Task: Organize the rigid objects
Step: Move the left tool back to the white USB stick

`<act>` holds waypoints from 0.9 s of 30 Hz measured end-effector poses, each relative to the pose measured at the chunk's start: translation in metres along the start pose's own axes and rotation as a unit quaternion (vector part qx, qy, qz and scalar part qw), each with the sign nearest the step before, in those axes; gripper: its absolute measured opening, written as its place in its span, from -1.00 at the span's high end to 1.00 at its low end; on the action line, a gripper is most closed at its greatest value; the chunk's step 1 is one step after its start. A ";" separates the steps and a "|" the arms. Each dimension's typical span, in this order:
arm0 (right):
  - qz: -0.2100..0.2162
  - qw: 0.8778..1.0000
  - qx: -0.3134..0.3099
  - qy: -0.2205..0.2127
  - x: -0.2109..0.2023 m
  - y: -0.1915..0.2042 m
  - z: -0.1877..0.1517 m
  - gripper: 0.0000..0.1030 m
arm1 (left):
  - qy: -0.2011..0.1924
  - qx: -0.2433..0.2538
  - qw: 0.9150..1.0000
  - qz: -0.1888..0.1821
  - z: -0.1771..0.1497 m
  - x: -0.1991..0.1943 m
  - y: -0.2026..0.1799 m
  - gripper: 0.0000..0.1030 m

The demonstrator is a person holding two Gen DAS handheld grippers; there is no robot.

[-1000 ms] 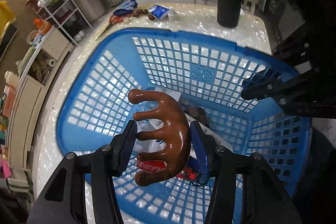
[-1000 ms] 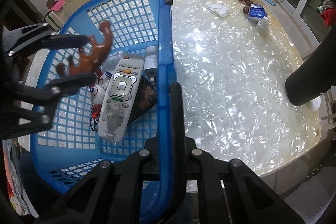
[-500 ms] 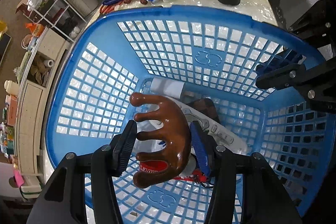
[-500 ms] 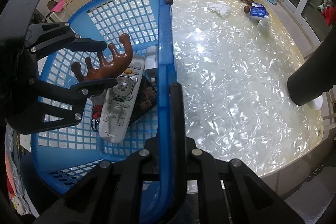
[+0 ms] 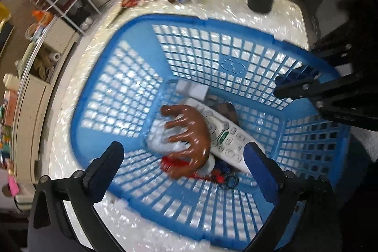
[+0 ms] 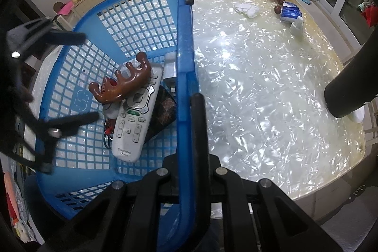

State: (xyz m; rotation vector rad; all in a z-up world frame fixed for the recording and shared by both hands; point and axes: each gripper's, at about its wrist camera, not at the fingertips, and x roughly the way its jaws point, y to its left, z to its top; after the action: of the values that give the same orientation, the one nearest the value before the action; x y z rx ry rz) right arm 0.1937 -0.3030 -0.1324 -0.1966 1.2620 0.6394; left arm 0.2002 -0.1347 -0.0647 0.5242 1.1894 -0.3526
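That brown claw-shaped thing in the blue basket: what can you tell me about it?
The brown claw-shaped massager looks like glossy polished wood or plastic: a curved back with several rounded, knobbed prongs along one side. It lies free inside the blue basket, resting across the top end of the white remote control and a small white bottle with red lettering. The left gripper has just opened its jaws wide above it and nothing is between them now.
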 end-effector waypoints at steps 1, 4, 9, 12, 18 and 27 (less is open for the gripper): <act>-0.001 1.000 0.000 0.000 0.000 0.000 0.000 0.83 | -0.003 -0.006 1.000 0.000 -0.002 -0.007 0.003 -0.99; -0.001 1.000 -0.001 -0.001 0.000 0.000 0.000 0.83 | -0.009 -0.021 1.000 0.015 -0.013 -0.036 0.013 -0.99; -0.007 1.000 -0.006 -0.002 -0.002 0.001 0.000 0.83 | -0.004 -0.059 0.998 0.033 -0.044 -0.067 0.034 -0.99; -0.007 1.000 -0.007 -0.002 -0.003 0.002 -0.001 0.83 | -0.003 -0.083 0.994 0.064 -0.073 -0.079 0.053 -0.99; -0.010 1.000 -0.009 0.000 -0.003 0.004 -0.001 0.83 | 0.020 -0.184 0.981 0.053 -0.120 -0.070 0.097 -0.99; -0.017 1.000 -0.012 0.005 -0.001 0.005 0.000 0.83 | 0.032 -0.327 0.945 0.000 -0.159 -0.013 0.127 -0.99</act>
State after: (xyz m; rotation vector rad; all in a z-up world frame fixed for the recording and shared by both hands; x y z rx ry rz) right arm 0.1910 -0.2988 -0.1306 -0.2407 1.2581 0.6239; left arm 0.1378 0.0594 -0.0711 -0.0449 1.2840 0.0713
